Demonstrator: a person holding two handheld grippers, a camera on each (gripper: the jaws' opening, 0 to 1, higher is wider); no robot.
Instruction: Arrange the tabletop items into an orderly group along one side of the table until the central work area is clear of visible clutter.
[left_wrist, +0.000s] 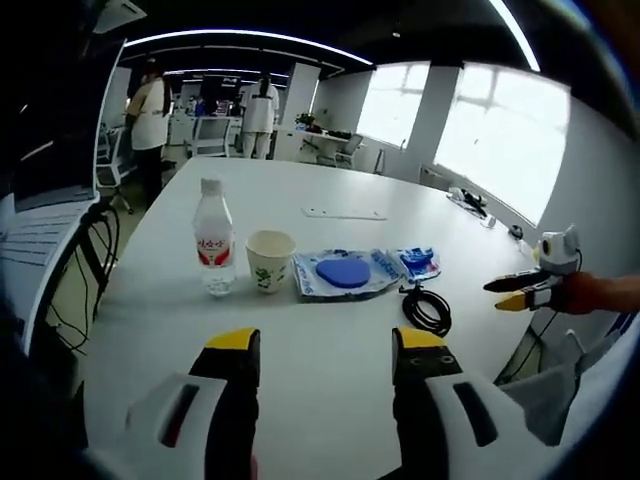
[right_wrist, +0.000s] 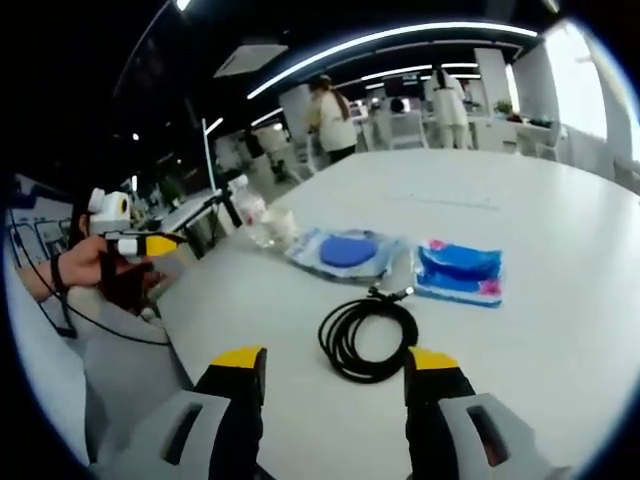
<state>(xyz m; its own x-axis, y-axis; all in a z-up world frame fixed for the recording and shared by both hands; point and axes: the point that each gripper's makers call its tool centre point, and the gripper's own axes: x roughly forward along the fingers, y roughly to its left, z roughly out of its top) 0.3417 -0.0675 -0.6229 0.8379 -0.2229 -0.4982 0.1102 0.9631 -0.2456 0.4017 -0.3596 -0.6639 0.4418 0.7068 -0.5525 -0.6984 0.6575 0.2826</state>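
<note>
White table (left_wrist: 330, 340) carries a row of items; the paper cup (left_wrist: 269, 260) is taken as the landmark. In the left gripper view a clear water bottle (left_wrist: 213, 238) with a red label stands upright just beside the cup on its left. On the cup's right, close to it, lies a clear plastic bag holding a blue disc (left_wrist: 343, 272); past that bag lies a smaller blue packet (left_wrist: 416, 264). A coiled black cable (left_wrist: 427, 308) lies nearer the camera than the packet, well to the right of the cup. A flat white strip (left_wrist: 345, 212) lies farther back on the table, beyond the cup. Left gripper (left_wrist: 325, 345) hovers above bare table in front of the cup, jaws apart, nothing between them. In the right gripper view the right gripper (right_wrist: 335, 362) has its jaws apart and empty, the cable coil (right_wrist: 368, 336) just ahead of the tips, the blue packet (right_wrist: 458, 271) and disc bag (right_wrist: 347, 252) beyond it, cup (right_wrist: 272, 228) and bottle (right_wrist: 247, 202) farthest. People (left_wrist: 150, 115) stand in the room behind the table.
</note>
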